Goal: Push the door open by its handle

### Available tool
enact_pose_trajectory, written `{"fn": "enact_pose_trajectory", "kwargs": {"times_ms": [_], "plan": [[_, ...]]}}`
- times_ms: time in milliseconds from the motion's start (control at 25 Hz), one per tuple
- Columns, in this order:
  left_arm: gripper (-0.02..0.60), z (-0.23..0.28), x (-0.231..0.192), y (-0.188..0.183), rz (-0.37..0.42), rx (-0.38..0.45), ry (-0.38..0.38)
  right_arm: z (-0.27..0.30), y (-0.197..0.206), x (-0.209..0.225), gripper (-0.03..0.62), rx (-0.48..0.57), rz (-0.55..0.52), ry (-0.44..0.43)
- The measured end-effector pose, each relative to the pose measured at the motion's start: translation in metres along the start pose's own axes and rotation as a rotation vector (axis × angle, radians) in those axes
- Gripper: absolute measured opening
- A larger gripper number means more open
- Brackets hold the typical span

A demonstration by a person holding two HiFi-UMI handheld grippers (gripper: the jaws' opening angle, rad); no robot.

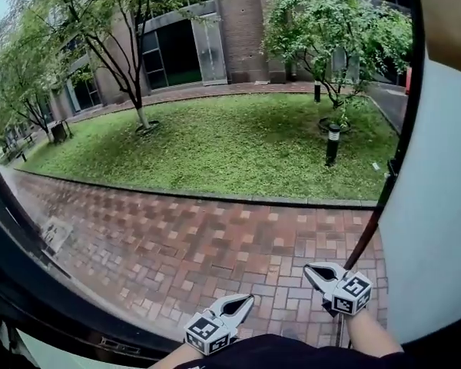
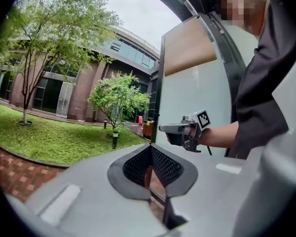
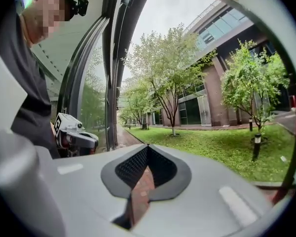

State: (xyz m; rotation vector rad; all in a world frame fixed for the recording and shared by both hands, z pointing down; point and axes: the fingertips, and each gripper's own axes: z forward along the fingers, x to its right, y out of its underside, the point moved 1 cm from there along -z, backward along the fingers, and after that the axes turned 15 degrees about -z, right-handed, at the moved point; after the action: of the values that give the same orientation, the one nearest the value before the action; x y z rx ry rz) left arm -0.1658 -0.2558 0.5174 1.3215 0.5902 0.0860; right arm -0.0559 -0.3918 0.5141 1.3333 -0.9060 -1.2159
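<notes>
The door, a pale panel with a black edge, stands swung outward at the right of the head view; I cannot make out its handle. My right gripper is shut and holds nothing, low beside the door's edge and apart from it. My left gripper is also shut and empty, to the left over the brick paving. In the left gripper view the right gripper shows in front of the door. The right gripper view shows the left gripper by the dark door frame.
Red brick paving runs outside the doorway, with a lawn, trees and a short bollard light beyond. The dark threshold and frame curve along the lower left. A brick building stands behind.
</notes>
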Motion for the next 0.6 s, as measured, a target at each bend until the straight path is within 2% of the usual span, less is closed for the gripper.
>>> {"fn": "enact_pose_trajectory", "kwargs": {"times_ms": [80, 160, 320, 480, 600], "plan": [[0.002, -0.023, 0.027, 0.009, 0.014, -0.015, 0.074, -0.023, -0.011, -0.040, 0.000, -0.015, 0.001, 0.029], [0.002, -0.042, 0.041, 0.016, 0.006, -0.032, 0.104, -0.043, -0.019, -0.070, 0.000, -0.030, 0.005, 0.059], [0.002, -0.077, 0.061, 0.021, -0.035, -0.057, 0.119, -0.076, -0.031, -0.112, 0.000, -0.051, 0.013, 0.097], [0.002, -0.103, 0.084, 0.016, -0.016, -0.056, 0.123, -0.110, -0.046, -0.140, 0.000, -0.033, 0.027, 0.138], [0.002, -0.118, 0.097, 0.017, -0.013, -0.037, 0.096, -0.128, -0.051, -0.161, 0.000, -0.018, 0.018, 0.128]]}}
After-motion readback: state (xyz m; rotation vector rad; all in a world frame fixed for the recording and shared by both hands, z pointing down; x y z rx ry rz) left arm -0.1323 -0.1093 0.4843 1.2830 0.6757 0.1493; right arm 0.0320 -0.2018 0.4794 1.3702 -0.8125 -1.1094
